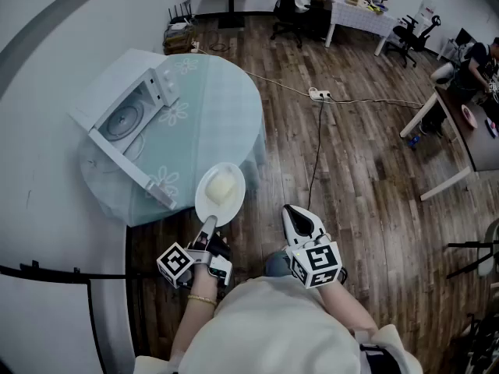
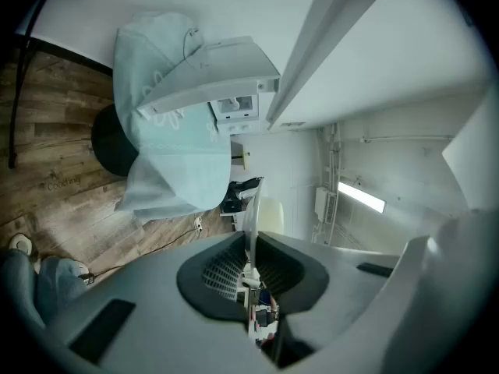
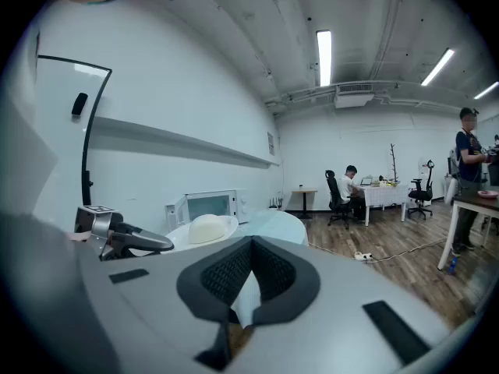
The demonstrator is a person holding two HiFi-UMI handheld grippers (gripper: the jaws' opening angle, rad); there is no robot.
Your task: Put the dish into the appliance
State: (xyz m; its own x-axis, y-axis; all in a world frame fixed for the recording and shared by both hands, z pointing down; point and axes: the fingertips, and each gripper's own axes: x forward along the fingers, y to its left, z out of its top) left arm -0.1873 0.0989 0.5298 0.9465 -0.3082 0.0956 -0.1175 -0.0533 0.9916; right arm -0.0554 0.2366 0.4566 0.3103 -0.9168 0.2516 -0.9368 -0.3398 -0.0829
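**Dish clamped by its rim, appliance open and waiting**

The left gripper (image 1: 207, 229) was clenched on the near rim of the dish (image 1: 220, 193). Its own view showed the rim edge-on between the pads. The dish, carrying a pale lump of food (image 1: 222, 185), hung at the near edge of the round table (image 1: 234, 107), at about 5 o'clock on the tabletop. The microwave (image 1: 129, 115) stood at 10 o'clock from the dish. Its door (image 1: 129, 168) was swung wide, and the door's free end lay just at 9 o'clock of the dish. The right gripper (image 1: 299, 215) hung apart at 3 o'clock, its jaws together on nothing.

The step in hand looked like the carry into the cavity. With only one rim pinched, the dish would likely sag at its far side, so the wrist should hold it level and move slowly to stop the food sliding. The path probably needs to curve round the door's free end rather than cross it. The dish should then go in low and flat onto the turntable before the jaws let go.
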